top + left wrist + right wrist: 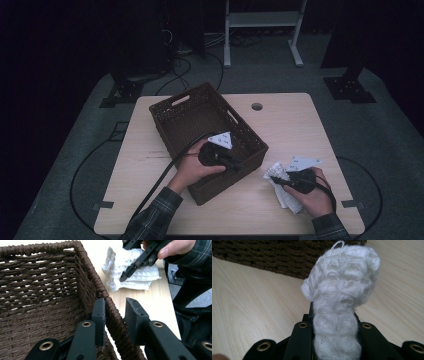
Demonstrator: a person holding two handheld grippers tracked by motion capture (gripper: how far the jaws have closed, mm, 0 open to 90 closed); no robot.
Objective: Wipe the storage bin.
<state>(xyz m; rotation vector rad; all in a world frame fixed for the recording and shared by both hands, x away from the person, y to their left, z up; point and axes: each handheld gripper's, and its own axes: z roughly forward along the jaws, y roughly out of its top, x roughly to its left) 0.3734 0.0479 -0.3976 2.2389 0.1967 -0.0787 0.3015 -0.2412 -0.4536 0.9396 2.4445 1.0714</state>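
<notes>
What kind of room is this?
Probably a lab or recording studio: a lone wooden table on grey carpet, dark surroundings, black stands bolted beside it, and cables on the floor.

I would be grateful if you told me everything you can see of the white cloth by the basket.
The white cloth is a waffle-textured, soft-looking fabric, crumpled and partly folded. It lies on the light wooden table, just right of the brown woven basket and apart from it. The right gripper is shut on a bunched fold, which stands up between its jaws; the rest rests on the tabletop.
</notes>
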